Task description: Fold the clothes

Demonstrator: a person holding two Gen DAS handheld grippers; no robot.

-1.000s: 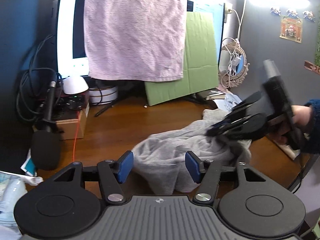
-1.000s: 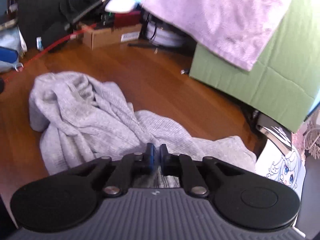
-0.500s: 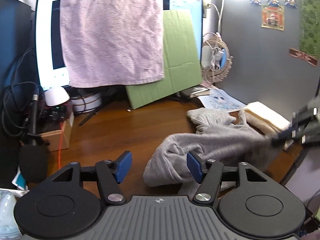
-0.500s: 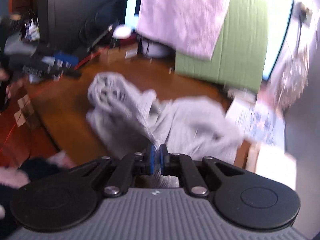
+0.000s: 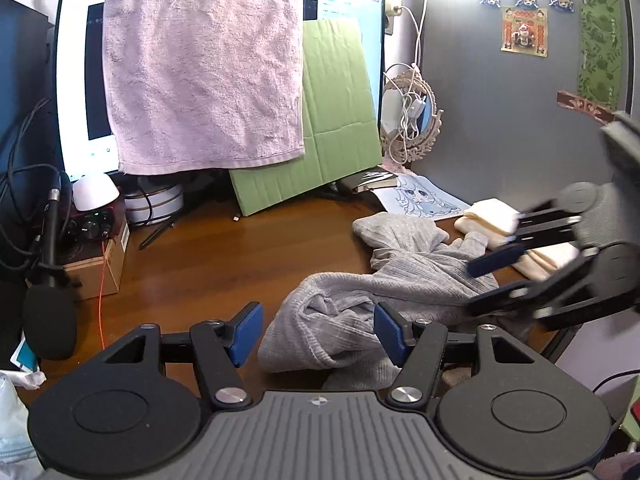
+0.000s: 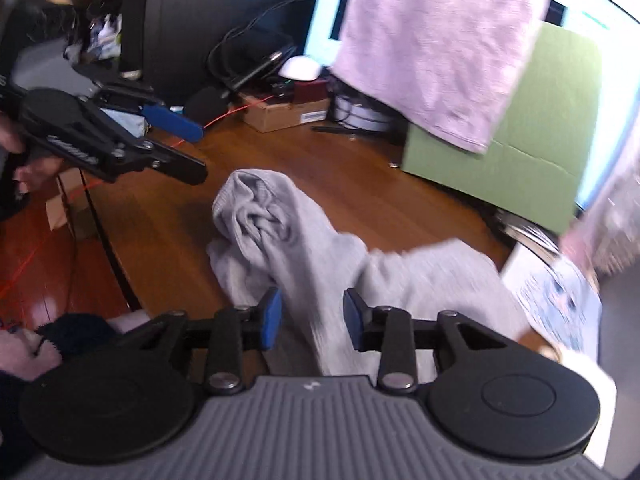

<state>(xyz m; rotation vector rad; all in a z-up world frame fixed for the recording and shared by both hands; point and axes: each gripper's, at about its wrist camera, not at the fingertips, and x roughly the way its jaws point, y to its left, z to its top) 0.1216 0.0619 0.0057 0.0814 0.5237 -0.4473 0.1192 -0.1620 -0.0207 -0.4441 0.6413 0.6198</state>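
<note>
Grey garment [image 5: 384, 288] crumpled on desk [image 5: 192, 264], both grippers' jaws wide apart, empty, cream cloth [image 5: 492, 216] beside

Left gripper [image 5: 316, 334] low, jaws spread wide — right gripper [image 6: 312, 318] level, jaws parted, both empty.

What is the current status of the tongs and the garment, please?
Left tongs open, empty. Right tongs open, astride the grey garment. Garment crumpled, unfolded on desk. Folded cream cloth close beside it.
</note>
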